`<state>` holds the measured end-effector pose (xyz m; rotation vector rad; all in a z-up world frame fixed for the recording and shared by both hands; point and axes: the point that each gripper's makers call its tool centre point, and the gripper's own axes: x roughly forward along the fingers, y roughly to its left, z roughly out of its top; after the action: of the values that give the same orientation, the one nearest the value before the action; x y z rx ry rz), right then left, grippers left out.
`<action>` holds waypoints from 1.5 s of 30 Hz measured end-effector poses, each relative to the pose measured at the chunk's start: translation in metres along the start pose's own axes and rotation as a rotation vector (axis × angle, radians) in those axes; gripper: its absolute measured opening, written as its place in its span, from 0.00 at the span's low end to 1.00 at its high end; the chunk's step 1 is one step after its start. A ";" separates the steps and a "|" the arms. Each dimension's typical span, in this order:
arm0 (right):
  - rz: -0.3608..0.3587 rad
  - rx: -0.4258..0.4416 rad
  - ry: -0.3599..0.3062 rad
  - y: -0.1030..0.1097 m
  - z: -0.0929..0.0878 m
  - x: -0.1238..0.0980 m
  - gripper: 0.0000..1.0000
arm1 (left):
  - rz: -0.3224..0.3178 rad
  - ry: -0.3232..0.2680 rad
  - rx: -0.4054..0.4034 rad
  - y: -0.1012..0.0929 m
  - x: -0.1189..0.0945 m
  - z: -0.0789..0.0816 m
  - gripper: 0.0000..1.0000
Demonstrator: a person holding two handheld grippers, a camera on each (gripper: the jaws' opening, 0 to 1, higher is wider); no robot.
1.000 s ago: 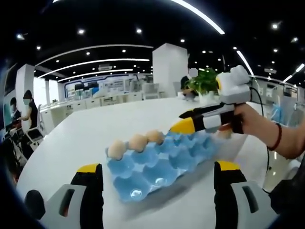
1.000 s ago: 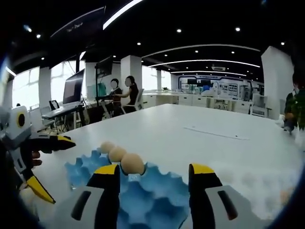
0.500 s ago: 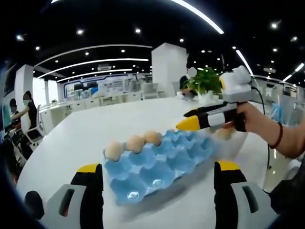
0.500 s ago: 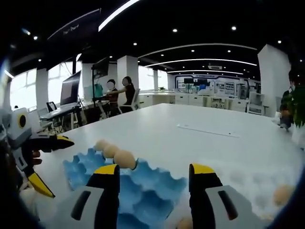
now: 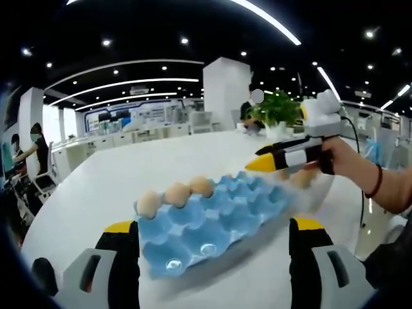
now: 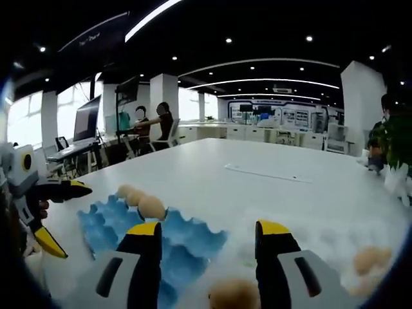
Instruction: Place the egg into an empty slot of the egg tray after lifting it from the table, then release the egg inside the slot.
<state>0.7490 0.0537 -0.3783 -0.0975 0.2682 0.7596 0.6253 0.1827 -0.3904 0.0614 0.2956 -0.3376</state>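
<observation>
Change: since a second ago the right claw [image 5: 278, 161] has drawn back from above the egg tray [image 5: 212, 219] toward its far edge, and loose eggs have come into the right gripper view.
Left claw [image 5: 212, 257]: jaws wide apart, nothing between them, low over the surface [image 5: 116, 174] with the tray in front.
Right claw [image 6: 209, 257]: jaws apart and empty; one loose egg [image 6: 235, 295] lies on the surface between them, blurred.
Egg tray: blue, on the white surface; three eggs [image 5: 174, 194] sit in a row along one edge, the other slots bare.
Other eggs: more eggs [image 6: 368, 261] lie on the surface to the right, apart from the tray.
Background: potted plant [image 5: 278, 109] beyond the surface's far side.
</observation>
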 end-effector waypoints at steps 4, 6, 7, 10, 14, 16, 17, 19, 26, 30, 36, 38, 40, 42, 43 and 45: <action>-0.015 0.003 0.001 -0.008 -0.001 -0.004 0.61 | 0.000 0.001 0.001 0.000 0.001 0.000 0.99; -0.025 0.003 0.003 -0.013 -0.002 -0.006 0.61 | 0.001 0.003 0.001 0.001 0.001 0.000 0.99; -0.027 0.003 0.004 -0.015 -0.002 -0.007 0.61 | 0.004 0.002 0.001 0.002 0.002 0.001 0.99; -0.039 0.004 0.008 -0.022 -0.003 -0.010 0.61 | 0.004 0.001 -0.001 0.003 0.003 0.001 0.99; -0.053 0.006 0.011 -0.031 -0.004 -0.012 0.61 | 0.005 0.001 0.003 0.006 0.007 0.002 0.98; -0.063 0.006 0.012 -0.035 -0.005 -0.015 0.61 | 0.007 0.005 0.006 0.008 0.009 0.002 0.98; -0.068 0.004 0.016 -0.037 -0.006 -0.017 0.61 | 0.007 0.006 0.006 0.009 0.010 0.002 0.98; -0.074 0.003 0.019 -0.039 -0.009 -0.020 0.61 | 0.007 0.007 0.004 0.010 0.011 0.002 0.98; -0.097 0.007 0.023 -0.052 -0.013 -0.028 0.61 | 0.015 0.001 0.000 0.015 0.013 0.003 0.98; -0.112 0.013 0.025 -0.063 -0.013 -0.029 0.61 | 0.020 0.004 0.002 0.013 0.013 0.002 0.98; -0.132 0.020 0.027 -0.074 -0.016 -0.037 0.61 | 0.018 0.001 0.002 0.010 0.012 0.003 0.98; -0.142 0.025 0.032 -0.077 -0.018 -0.040 0.61 | 0.018 0.002 0.002 0.009 0.011 0.002 0.98; -0.151 0.029 0.033 -0.081 -0.019 -0.042 0.61 | 0.017 0.004 0.000 0.008 0.011 0.001 0.98; -0.164 0.030 0.035 -0.083 -0.020 -0.045 0.60 | 0.016 0.005 0.001 0.006 0.011 0.001 0.98; -0.168 0.029 0.034 -0.085 -0.019 -0.046 0.60 | 0.014 0.005 0.002 0.006 0.011 0.001 0.98; -0.178 0.034 0.029 -0.094 -0.016 -0.046 0.60 | 0.013 0.006 0.002 0.005 0.011 0.001 0.98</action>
<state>0.7789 -0.0477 -0.3825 -0.0992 0.2957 0.5765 0.6372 0.1838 -0.3927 0.0666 0.3009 -0.3250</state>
